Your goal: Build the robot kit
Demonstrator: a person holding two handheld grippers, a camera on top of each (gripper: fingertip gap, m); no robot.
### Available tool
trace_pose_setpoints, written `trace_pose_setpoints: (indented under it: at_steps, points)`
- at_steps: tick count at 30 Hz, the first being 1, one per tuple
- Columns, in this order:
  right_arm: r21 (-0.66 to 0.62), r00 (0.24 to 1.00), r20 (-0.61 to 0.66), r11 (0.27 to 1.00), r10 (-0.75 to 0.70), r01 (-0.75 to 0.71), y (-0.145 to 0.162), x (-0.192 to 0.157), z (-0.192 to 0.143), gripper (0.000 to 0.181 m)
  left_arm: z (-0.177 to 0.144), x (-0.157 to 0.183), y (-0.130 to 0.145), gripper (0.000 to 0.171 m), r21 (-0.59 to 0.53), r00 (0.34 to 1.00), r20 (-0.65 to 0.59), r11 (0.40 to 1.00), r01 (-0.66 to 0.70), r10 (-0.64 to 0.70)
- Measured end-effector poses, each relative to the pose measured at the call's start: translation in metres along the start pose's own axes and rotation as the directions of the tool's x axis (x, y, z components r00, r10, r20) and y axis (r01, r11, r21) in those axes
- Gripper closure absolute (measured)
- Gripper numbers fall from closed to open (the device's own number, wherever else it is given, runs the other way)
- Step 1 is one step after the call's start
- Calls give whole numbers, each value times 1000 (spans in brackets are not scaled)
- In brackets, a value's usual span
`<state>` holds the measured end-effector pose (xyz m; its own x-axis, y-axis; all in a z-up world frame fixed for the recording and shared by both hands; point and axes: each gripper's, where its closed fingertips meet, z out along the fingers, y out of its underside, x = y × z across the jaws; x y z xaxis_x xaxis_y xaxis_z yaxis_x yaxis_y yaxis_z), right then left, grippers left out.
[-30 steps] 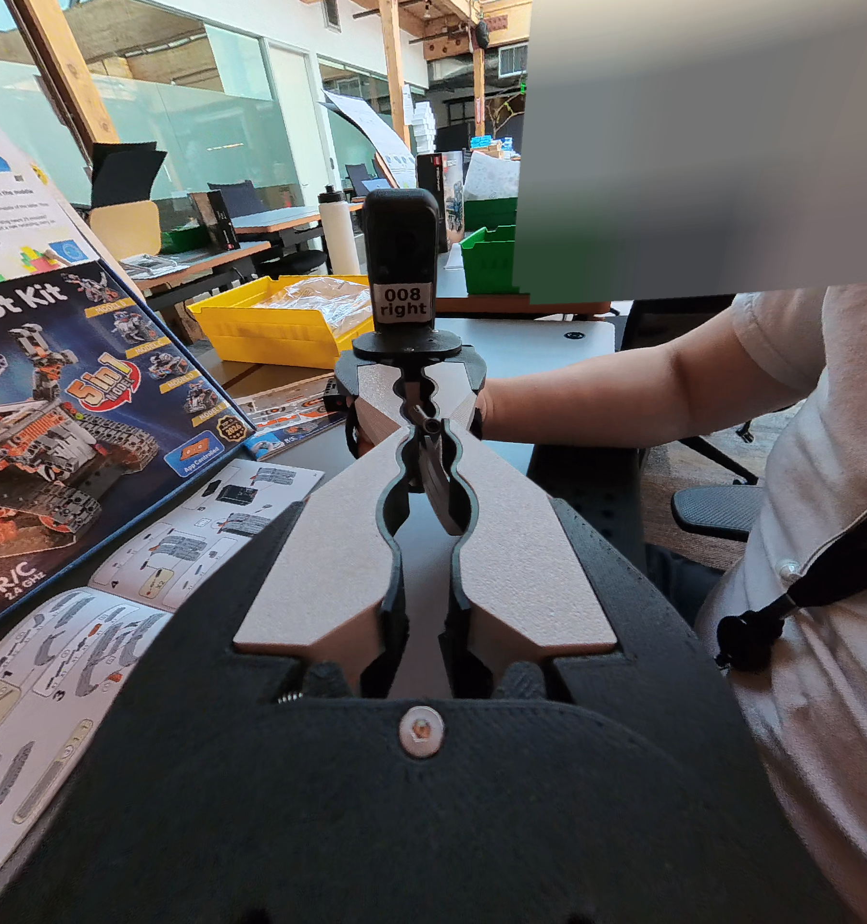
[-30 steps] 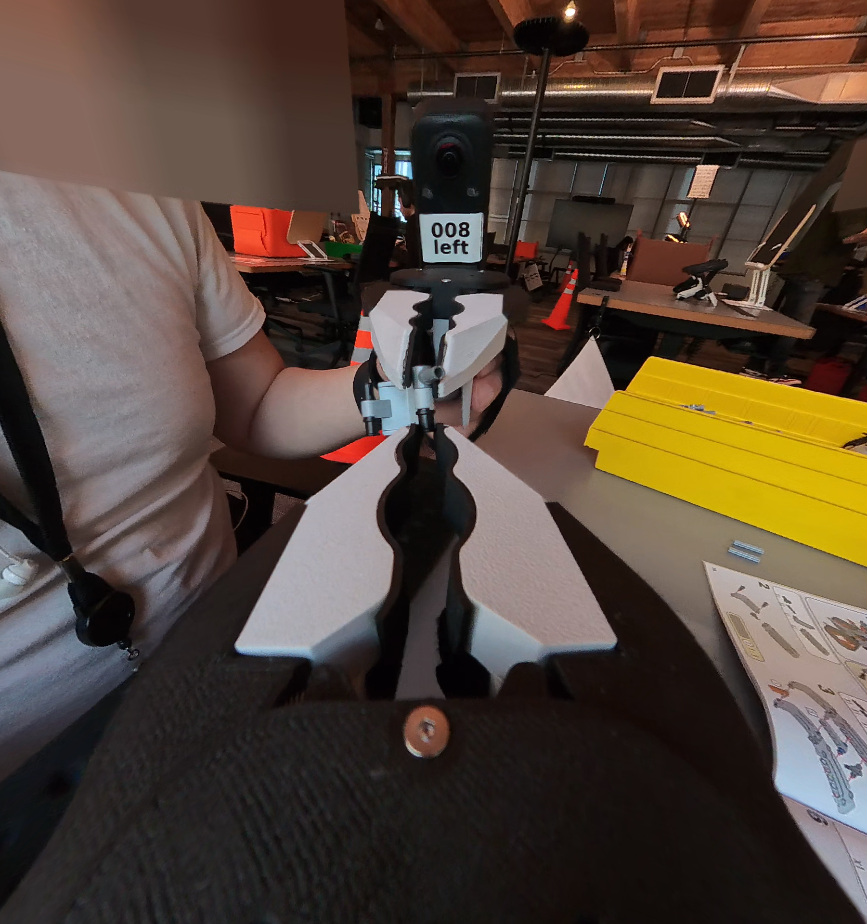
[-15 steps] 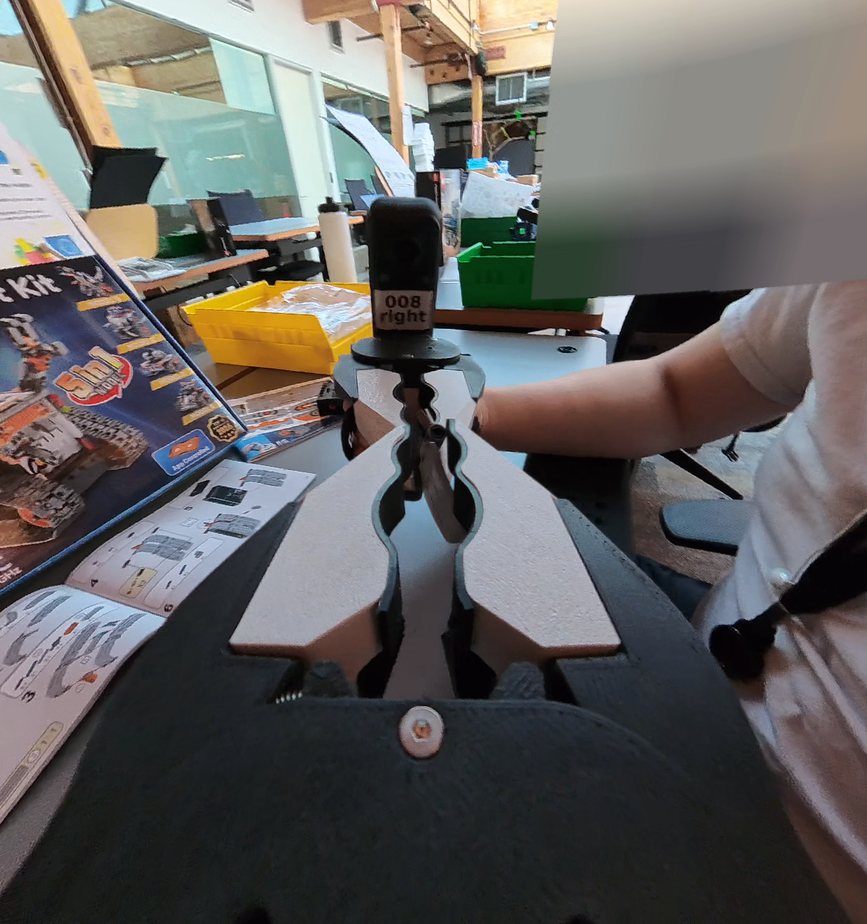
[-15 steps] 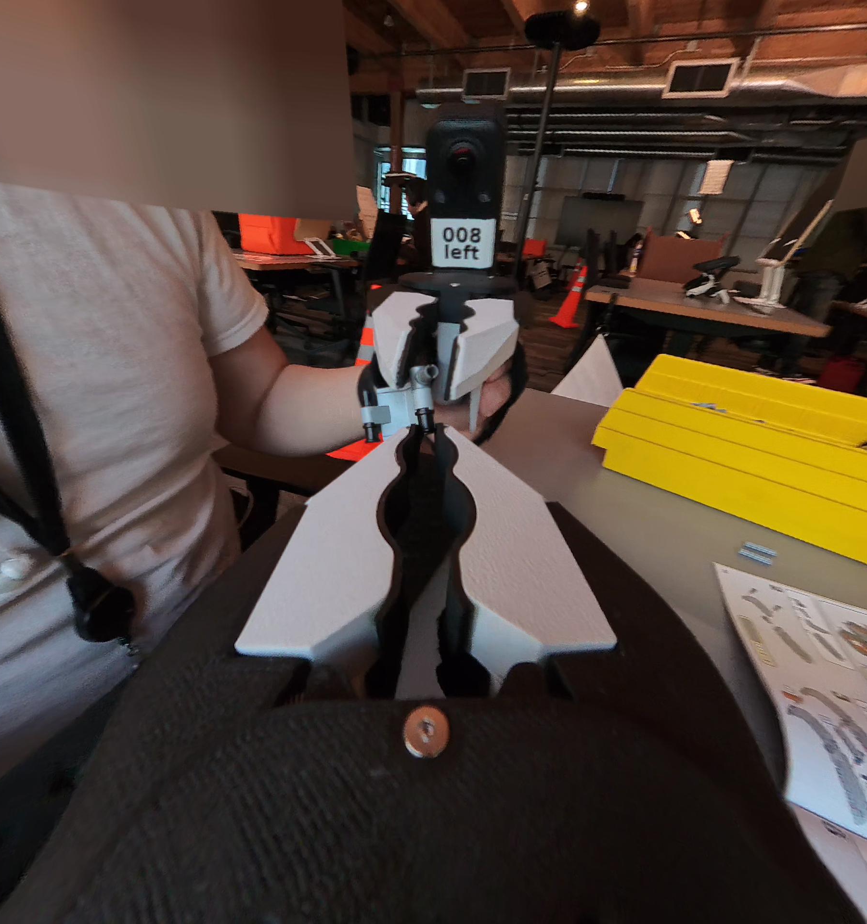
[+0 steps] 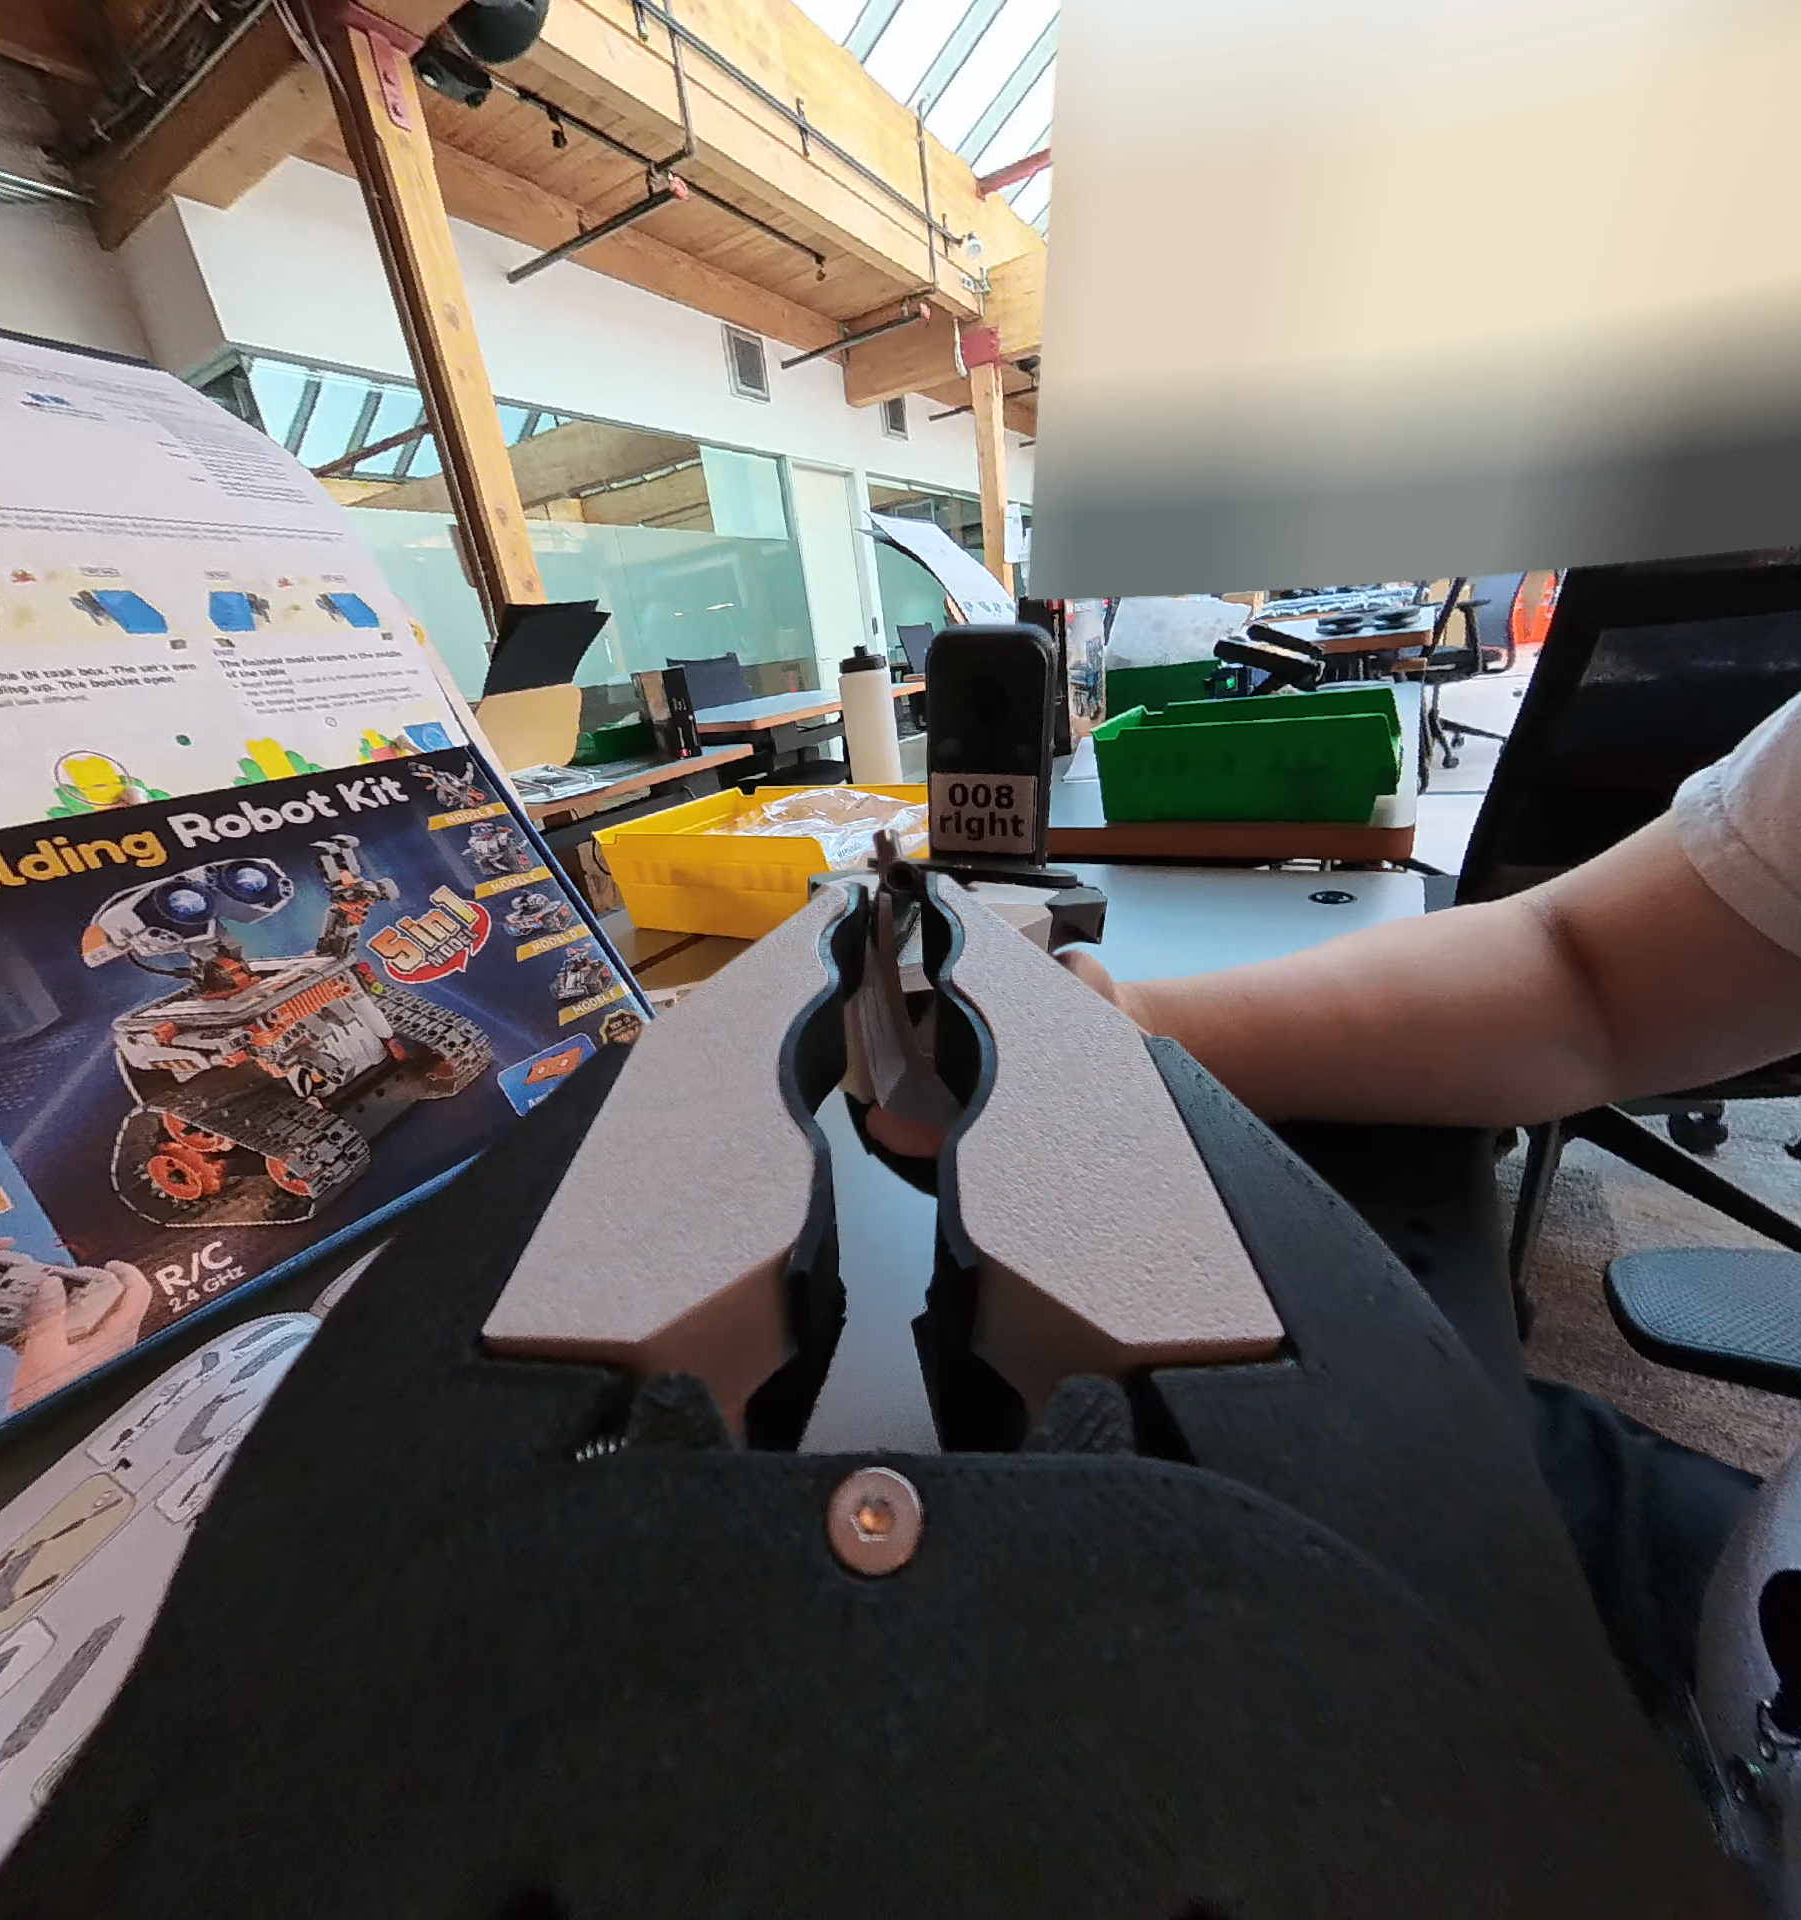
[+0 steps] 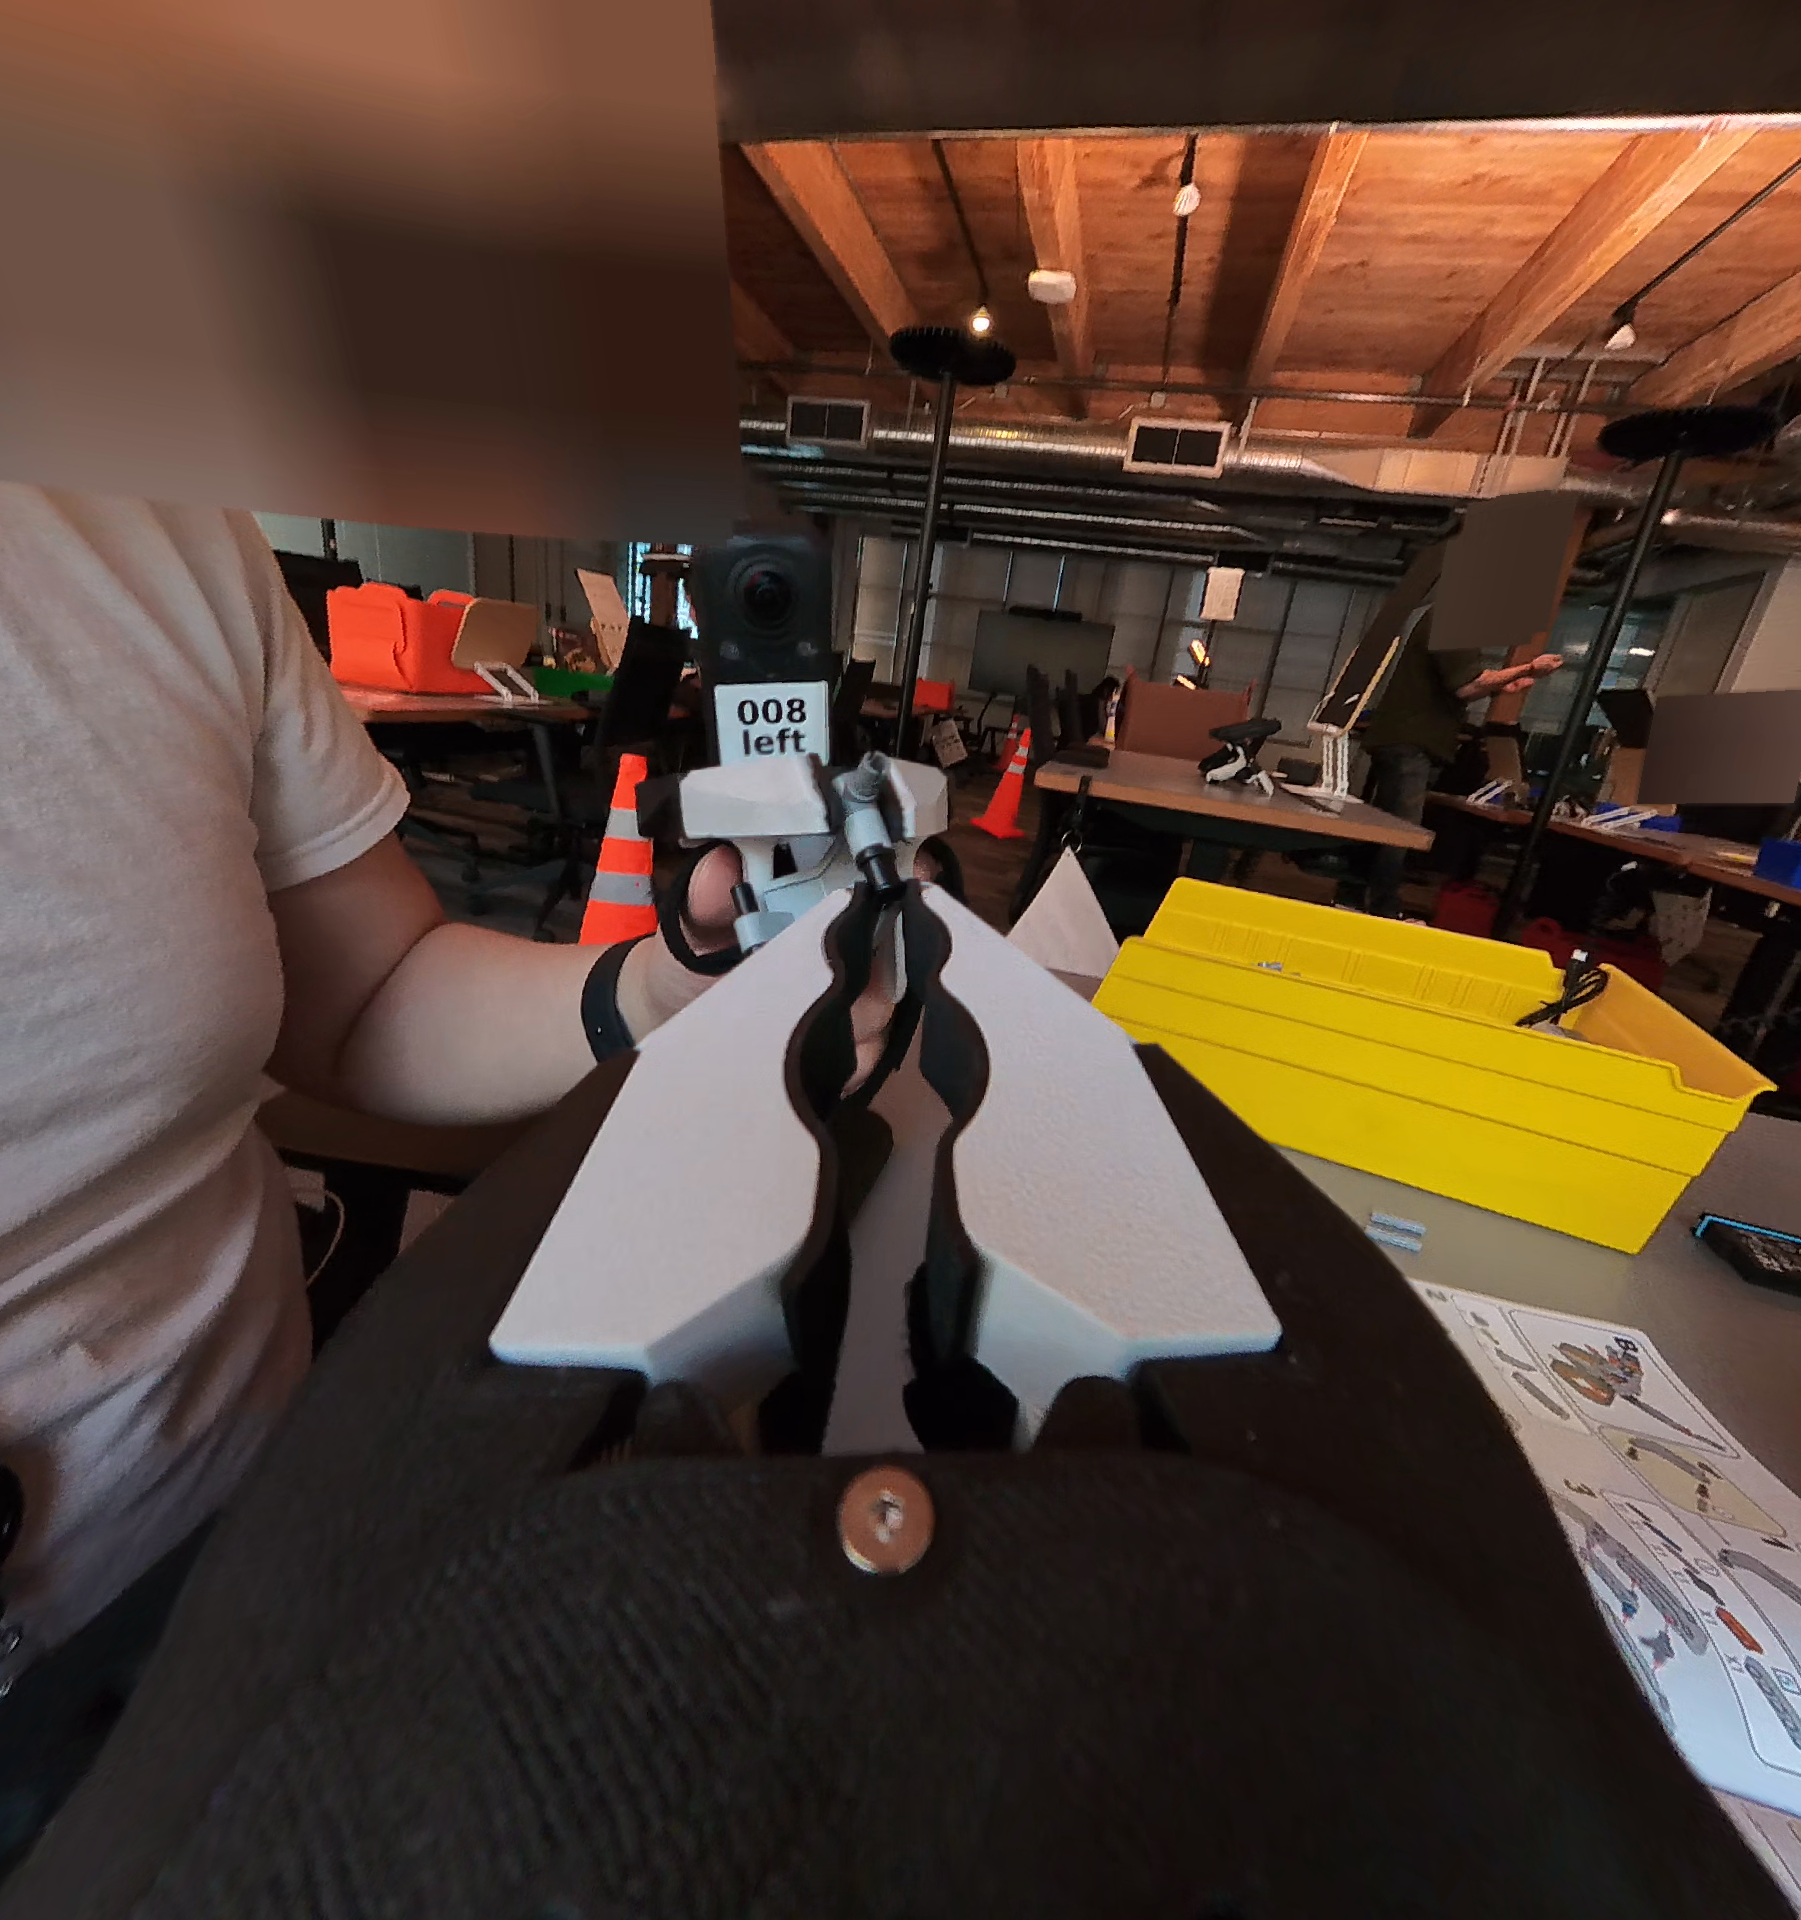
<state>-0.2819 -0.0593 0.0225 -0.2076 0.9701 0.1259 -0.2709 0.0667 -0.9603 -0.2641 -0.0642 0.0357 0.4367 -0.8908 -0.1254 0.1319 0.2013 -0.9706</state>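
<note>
My left gripper [image 5: 891, 899] is shut on a flat grey building-kit part [image 5: 883, 1029] that runs between its fingers and pokes out past the tips. My right gripper [image 6: 880, 906] faces it, tip to tip, shut on a small grey pin with a black end [image 6: 868, 821]. The pin leans up against the left gripper's fingers [image 6: 730, 805]. In the right wrist view, the left gripper's grey part [image 6: 787, 883] hangs below its fingers. The right gripper's camera block [image 5: 984, 717] stands just behind the left tips. Both are held up above the grey table [image 6: 1602, 1278].
A robot-kit box [image 5: 252, 1018] leans at the left above an open instruction booklet [image 5: 96, 1507], which also shows in the right wrist view [image 6: 1706, 1507]. A yellow bin [image 6: 1395, 1070], a green bin [image 5: 1249, 758], small grey parts [image 6: 1395, 1231] and a person's forearm [image 5: 1395, 997] are nearby. Both grippers' tips are close together, under 4 cm apart.
Both grippers have lifted and tilted upward, so more ceiling shows. Their tips have come closer together. The pin at the right tips now leans toward the left gripper.
</note>
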Motion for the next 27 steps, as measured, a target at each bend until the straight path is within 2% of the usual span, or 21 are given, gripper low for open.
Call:
trace_pose_setpoints:
  at_steps: [9,11,16,18,22,27]
  points:
    - [119,998,-65,992,-24,31,-11,3,3,177,0,-3,-11,164,90,992,-25,988,128,-126]
    - [103,998,-63,994,-20,26,-9,3,3,177,-1,-6,-9,166,60,992,-21,990,127,-126]
    - [24,995,-34,996,-90,91,-4,-4,4,176,-3,-1,-5,167,-49,985,-107,990,130,-135]
    - [36,1000,-7,999,-27,27,-5,-6,5,176,-3,1,-6,167,-54,988,-111,994,98,-104]
    - [44,963,120,968,240,-247,-4,-9,4,176,-2,1,-6,167,-51,994,-100,998,39,-44]
    - [31,915,245,941,321,-338,-5,-23,4,175,-4,14,-7,167,-55,979,-195,997,54,-63]
